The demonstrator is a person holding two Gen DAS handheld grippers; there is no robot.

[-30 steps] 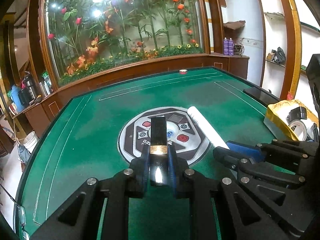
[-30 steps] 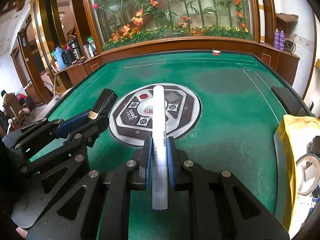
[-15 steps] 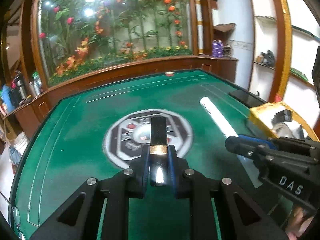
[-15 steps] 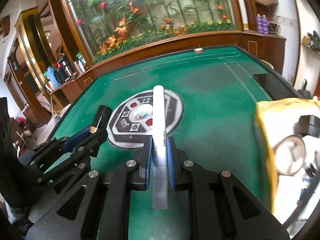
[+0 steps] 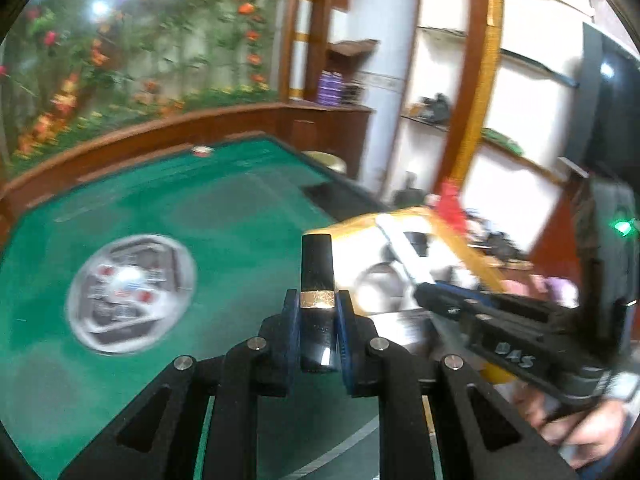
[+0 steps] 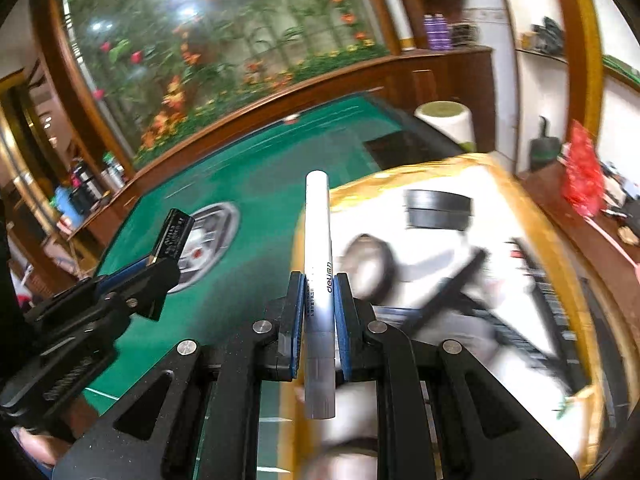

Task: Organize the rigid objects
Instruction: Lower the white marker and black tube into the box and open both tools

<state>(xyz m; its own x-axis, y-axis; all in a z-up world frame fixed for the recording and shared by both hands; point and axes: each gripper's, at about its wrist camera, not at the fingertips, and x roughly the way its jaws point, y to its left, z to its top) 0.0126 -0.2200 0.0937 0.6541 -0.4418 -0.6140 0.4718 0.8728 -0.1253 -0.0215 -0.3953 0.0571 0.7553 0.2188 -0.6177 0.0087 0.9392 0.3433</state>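
The left gripper [image 5: 317, 312] is clenching a black tube with a gold band [image 5: 317, 276] between its blue pads, the tube pointing forward above the green table [image 5: 224, 216], just beside the near edge of a yellow-rimmed box [image 5: 360, 220]. The right gripper [image 6: 318, 304] is gripping a white pen [image 6: 317, 240] marked "deli", whose tip is reaching over the left rim of that box [image 6: 400, 172]. Inside the box a black round case [image 6: 438, 208] and a tape roll [image 6: 370, 268] are lying, badly blurred, while a round printed emblem [image 5: 130, 292] is showing on the felt to the left.
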